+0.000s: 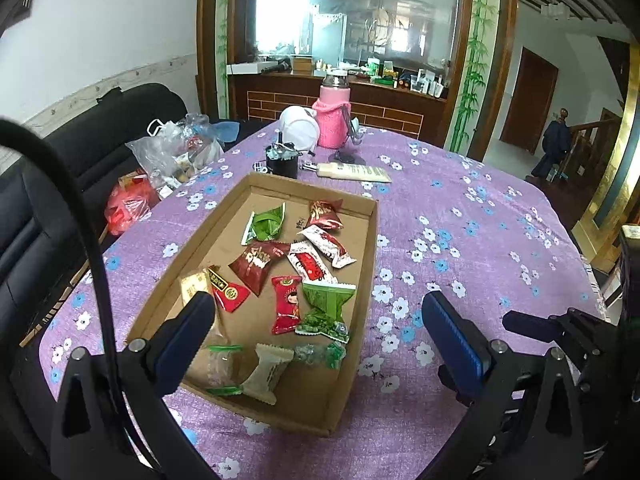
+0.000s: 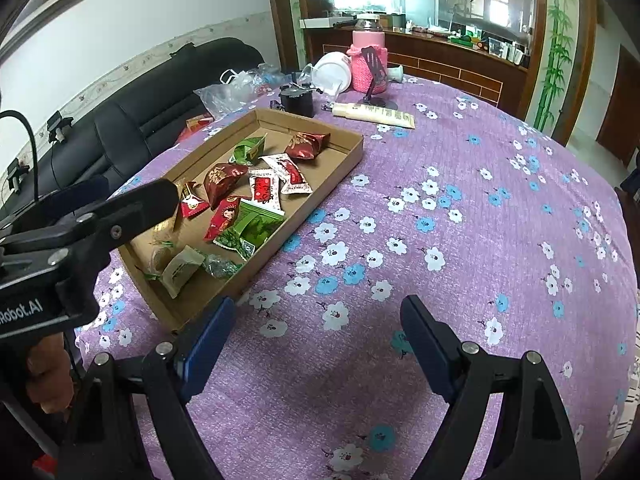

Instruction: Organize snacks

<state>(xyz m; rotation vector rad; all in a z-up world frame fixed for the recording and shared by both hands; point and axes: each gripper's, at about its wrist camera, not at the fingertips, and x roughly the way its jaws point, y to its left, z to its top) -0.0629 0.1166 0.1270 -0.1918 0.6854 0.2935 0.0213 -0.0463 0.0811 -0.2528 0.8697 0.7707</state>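
Note:
A shallow cardboard tray lies on the purple flowered tablecloth. Several wrapped snacks are loose inside it: green packets, dark red ones, white-and-red ones and a beige one. My left gripper hovers open over the tray's near end, holding nothing. In the right wrist view the tray sits to the upper left. My right gripper is open above bare cloth just right of the tray's near corner. The left gripper's black body crosses that view's left side.
At the table's far end stand a pink knit-covered bottle, a white tub, a black cup and a cream tube. Plastic bags sit at the left edge beside a black sofa. A hand grips the left tool.

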